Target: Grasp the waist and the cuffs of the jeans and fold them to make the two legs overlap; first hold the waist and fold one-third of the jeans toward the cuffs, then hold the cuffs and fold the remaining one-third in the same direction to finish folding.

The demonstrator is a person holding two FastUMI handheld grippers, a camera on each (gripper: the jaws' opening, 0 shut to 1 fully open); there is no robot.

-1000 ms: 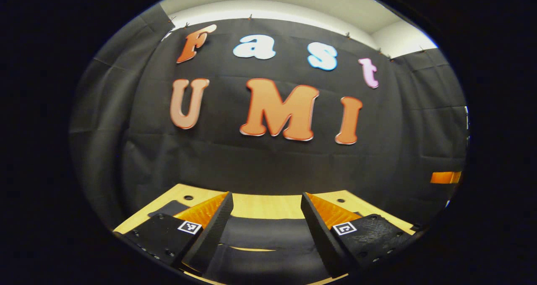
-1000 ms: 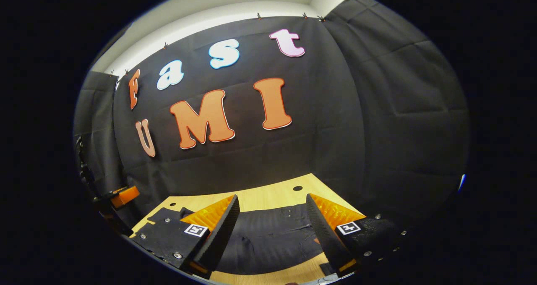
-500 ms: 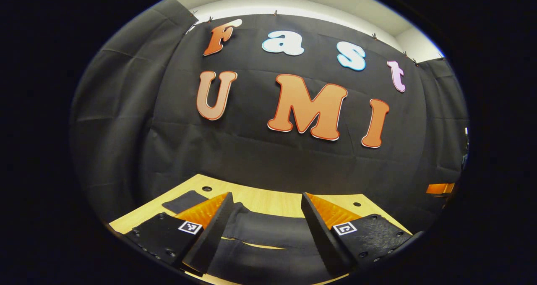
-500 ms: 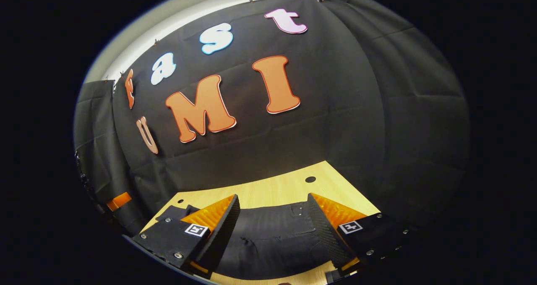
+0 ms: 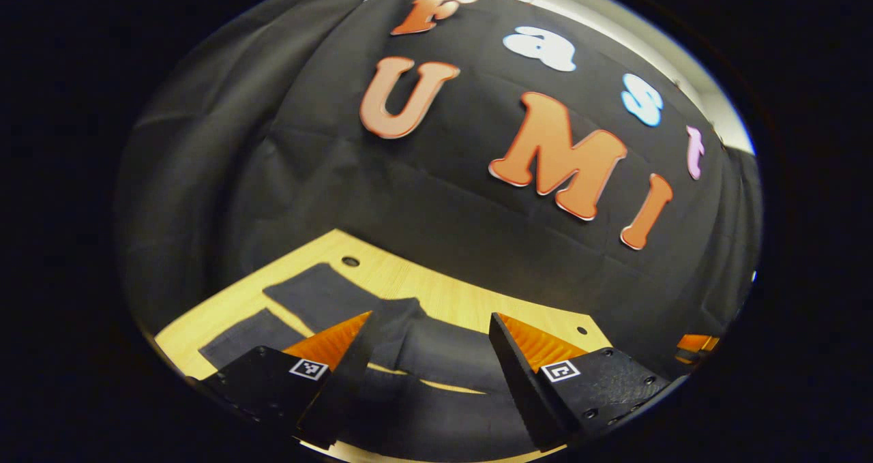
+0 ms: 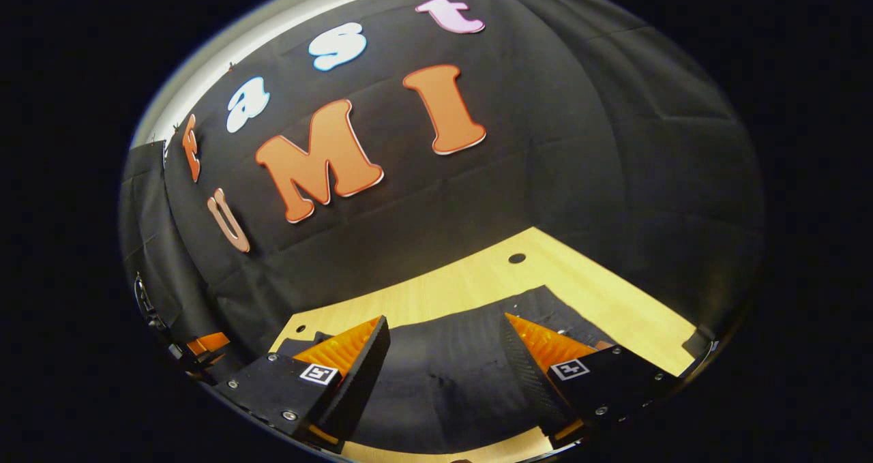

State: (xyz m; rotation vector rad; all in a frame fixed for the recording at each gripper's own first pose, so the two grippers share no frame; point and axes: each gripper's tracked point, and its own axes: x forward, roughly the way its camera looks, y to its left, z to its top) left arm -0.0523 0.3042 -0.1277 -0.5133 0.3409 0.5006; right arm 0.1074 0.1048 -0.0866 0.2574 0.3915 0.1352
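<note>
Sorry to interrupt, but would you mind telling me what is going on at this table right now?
A person is working on dark jeans spread flat on a light wooden table, with a pair of tongs in each hand. The left tongs are open above the two legs, which lie apart towards the cuffs. The right tongs are open above the waist end. Neither pair grips the cloth, and no fold has been made yet.

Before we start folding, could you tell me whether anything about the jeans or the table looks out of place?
Nothing stands out. The dark jeans lie flat on the wooden table, the two legs spread apart and not yet overlapped. The left gripper and right gripper are open above the cloth.
</note>
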